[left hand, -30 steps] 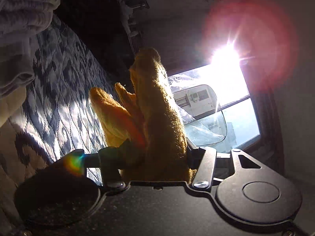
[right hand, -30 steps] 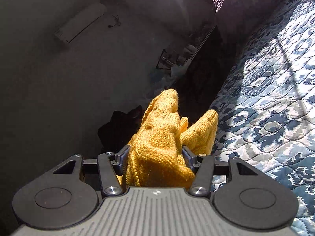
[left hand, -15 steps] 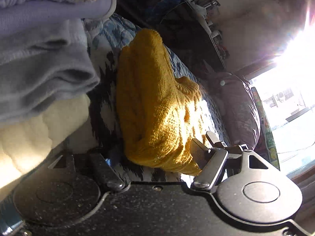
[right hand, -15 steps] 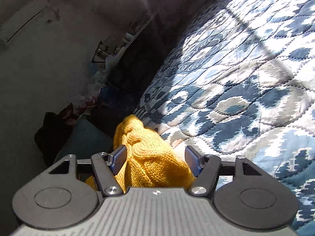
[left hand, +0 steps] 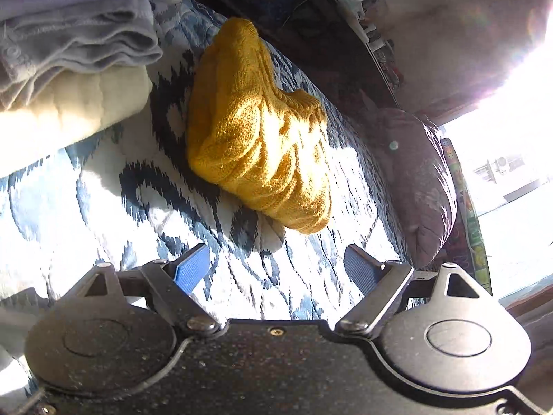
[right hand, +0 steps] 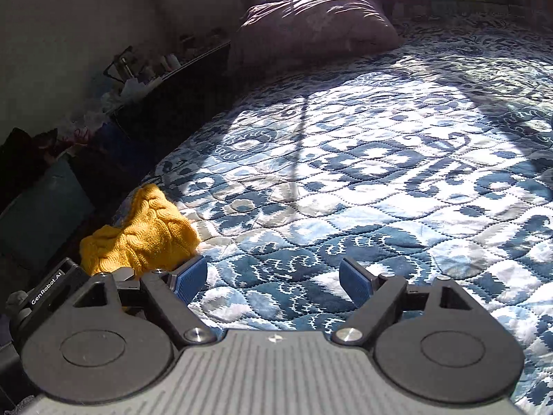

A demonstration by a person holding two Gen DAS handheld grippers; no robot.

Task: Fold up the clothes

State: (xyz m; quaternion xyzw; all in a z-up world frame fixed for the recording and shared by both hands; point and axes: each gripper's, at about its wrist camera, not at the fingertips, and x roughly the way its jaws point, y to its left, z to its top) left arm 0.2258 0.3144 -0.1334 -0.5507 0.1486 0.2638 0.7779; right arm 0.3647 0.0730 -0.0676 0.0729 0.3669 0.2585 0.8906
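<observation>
The mustard-yellow cable-knit garment [left hand: 259,138] lies bunched in a compact bundle on the blue-and-white patterned quilted bedspread [right hand: 380,173], close to the bed's edge and just beside a stack of folded grey and cream clothes [left hand: 76,52]. Neither tool holds it: the left gripper [left hand: 276,266] hovers a little short of the bundle with its jaws spread apart and only quilt between the blue pads, and the right gripper [right hand: 273,278] is likewise open over bare bedspread, the knit sitting off to its left. The garment looks soft, thick and light, likely to sag and stretch when lifted and to cling to itself rather than slide; a pinch at a ribbed cuff or hem edge should hold better than a grab at the loose bulk. The quilt is padded and yielding, so pressing down would sink a little. Strong sunlight from a window [left hand: 511,159] washes out part of the scene. A plum-coloured pillow [right hand: 311,24] rests at the head of the bed, and a cluttered dark shelf [right hand: 148,76] runs along the wall.
</observation>
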